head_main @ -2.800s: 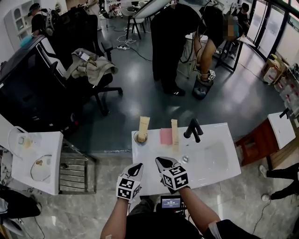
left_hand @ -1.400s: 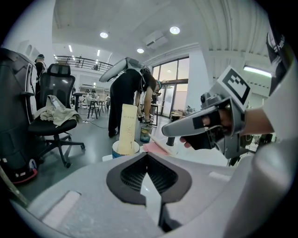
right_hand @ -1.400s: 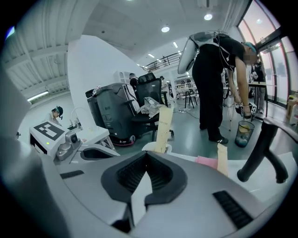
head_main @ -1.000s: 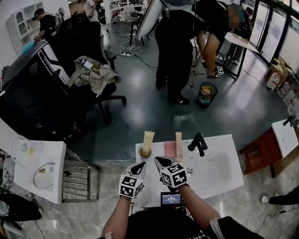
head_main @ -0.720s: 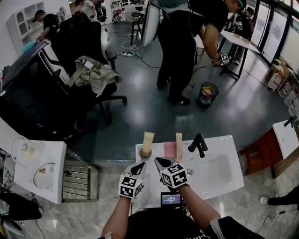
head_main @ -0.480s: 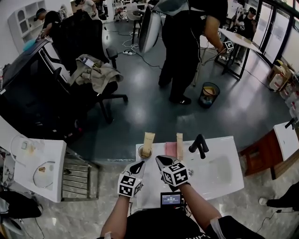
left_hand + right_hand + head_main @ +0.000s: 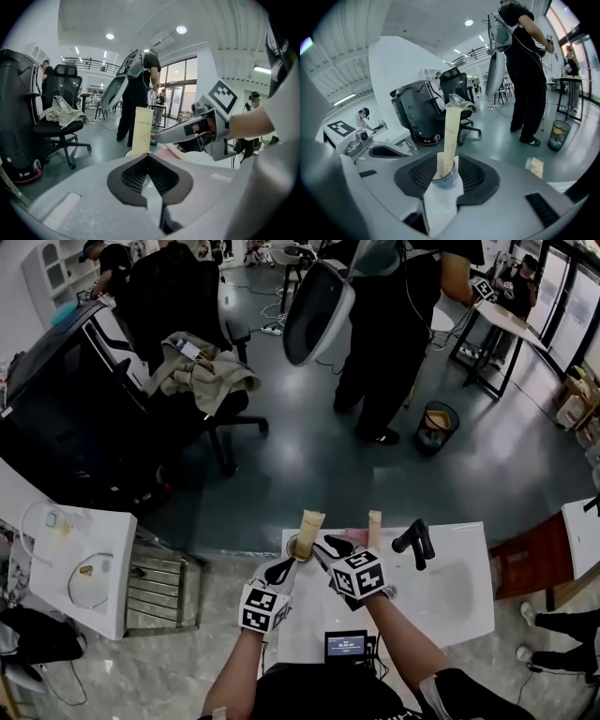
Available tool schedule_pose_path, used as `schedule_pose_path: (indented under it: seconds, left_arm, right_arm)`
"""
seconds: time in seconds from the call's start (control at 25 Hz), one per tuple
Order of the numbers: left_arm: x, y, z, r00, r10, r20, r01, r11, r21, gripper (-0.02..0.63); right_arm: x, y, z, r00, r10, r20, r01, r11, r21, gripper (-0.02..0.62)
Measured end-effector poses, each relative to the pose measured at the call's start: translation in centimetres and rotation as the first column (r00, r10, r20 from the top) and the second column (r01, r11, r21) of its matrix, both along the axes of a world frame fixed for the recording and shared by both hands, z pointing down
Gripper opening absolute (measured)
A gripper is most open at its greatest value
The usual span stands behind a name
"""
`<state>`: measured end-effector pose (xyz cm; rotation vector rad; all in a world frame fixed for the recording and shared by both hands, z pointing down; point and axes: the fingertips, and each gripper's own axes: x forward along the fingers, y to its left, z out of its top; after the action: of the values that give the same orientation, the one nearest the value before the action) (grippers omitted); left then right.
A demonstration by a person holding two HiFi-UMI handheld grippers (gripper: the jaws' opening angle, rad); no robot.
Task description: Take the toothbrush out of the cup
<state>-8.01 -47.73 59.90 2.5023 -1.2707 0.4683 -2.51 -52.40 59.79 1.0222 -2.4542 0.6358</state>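
Right gripper (image 7: 449,164) jaws just opened wide, cup (image 7: 446,180) between them, clear of the pads, boxed toothbrush (image 7: 451,136) upright in cup at counter (image 7: 450,606) far edge, box print unreadable, left gripper (image 7: 148,157) jaws closed, empty

my head camera sits high over the white counter (image 7: 305,624) and faces steeply down, with both arms near its bottom edge and the room floor far beyond. the left gripper camera rides low and close behind its own jaws, facing far and a little right, so the right gripper (image 7: 164,136) crosses its view. the right gripper camera looks along its jaws toward the far left, and all three views share the toothbrush box (image 7: 310,524), nearest in that last one.
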Motion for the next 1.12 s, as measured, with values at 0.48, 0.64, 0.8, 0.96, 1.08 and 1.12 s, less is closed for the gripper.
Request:
schedule_pose_path:
  seconds: [0.48,0.64,0.8,0.96,1.08,1.12]
  left_arm:
    - [-2.4,0.4,3.6,0.997,-0.082,0.009,0.082,0.993,-0.08,0.009]
    - [-2.9,0.7,4.2,0.996,-0.094,0.012,0.095,0.991,-0.093,0.009]
    - [-3.0,0.7,4.0,0.995,-0.102,0.012,0.103,0.991,-0.085,0.009]
    - [-2.8,1.0,3.5,0.995,-0.102,0.013,0.103,0.992,-0.071,0.009]
    - [-2.8,1.3,2.8,0.995,-0.103,0.011,0.104,0.993,-0.061,0.009]
    - [-2.9,1.4,2.7,0.994,-0.104,0.011,0.105,0.993,-0.057,0.009]
  right_arm:
    - [-2.4,-2.7,2.8,0.998,-0.054,-0.029,0.054,0.998,-0.018,0.121]
    - [-2.7,-2.6,2.7,0.997,-0.06,-0.04,0.06,0.998,0.0,0.077]
    - [-2.9,-2.2,2.5,0.997,-0.066,-0.039,0.066,0.998,0.006,0.049]
    - [-3.0,-1.6,1.9,0.997,-0.068,-0.029,0.069,0.997,0.017,0.038]
    - [-3.1,-1.3,1.0,0.997,-0.069,-0.024,0.07,0.997,0.031,0.037]
    - [-3.2,-1.2,0.7,0.997,-0.069,-0.022,0.07,0.997,0.037,0.037]
